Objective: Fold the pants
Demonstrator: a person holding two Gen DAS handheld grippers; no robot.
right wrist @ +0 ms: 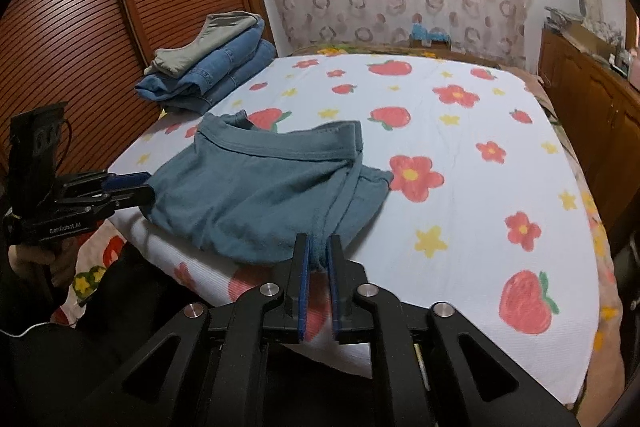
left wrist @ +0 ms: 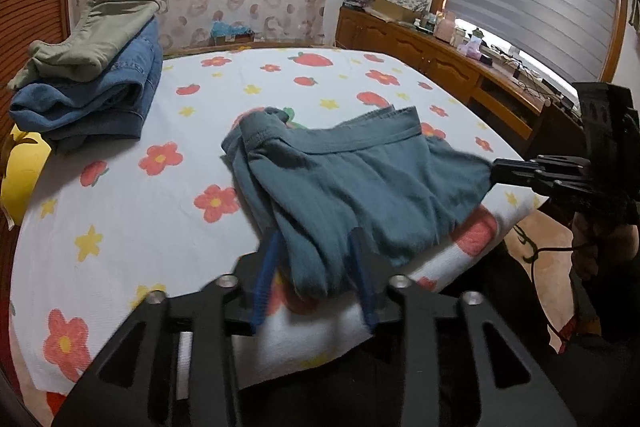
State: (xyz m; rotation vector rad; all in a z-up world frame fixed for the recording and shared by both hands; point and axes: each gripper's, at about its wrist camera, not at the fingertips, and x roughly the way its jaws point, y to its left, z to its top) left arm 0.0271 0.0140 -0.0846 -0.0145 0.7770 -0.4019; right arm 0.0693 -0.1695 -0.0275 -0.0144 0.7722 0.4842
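Teal pants (left wrist: 352, 183) — lying bunched and partly folded on the near edge of the bed (right wrist: 460, 187), over a flower-and-strawberry sheet. Left gripper (left wrist: 316, 267) is straddling one near fold with its jaws apart; right gripper (right wrist: 318, 259) is pinching the opposite near edge, jaws clamped on the cloth. Folded stack — grey-green garment (left wrist: 96, 35) on denim jeans (left wrist: 104, 91) — sitting at the far left corner.

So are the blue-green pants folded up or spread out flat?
Folded, loosely. The teal pants lie doubled into a short bundle on the flowery bedsheet, waistband on top, with the right tool pinching the near edge.
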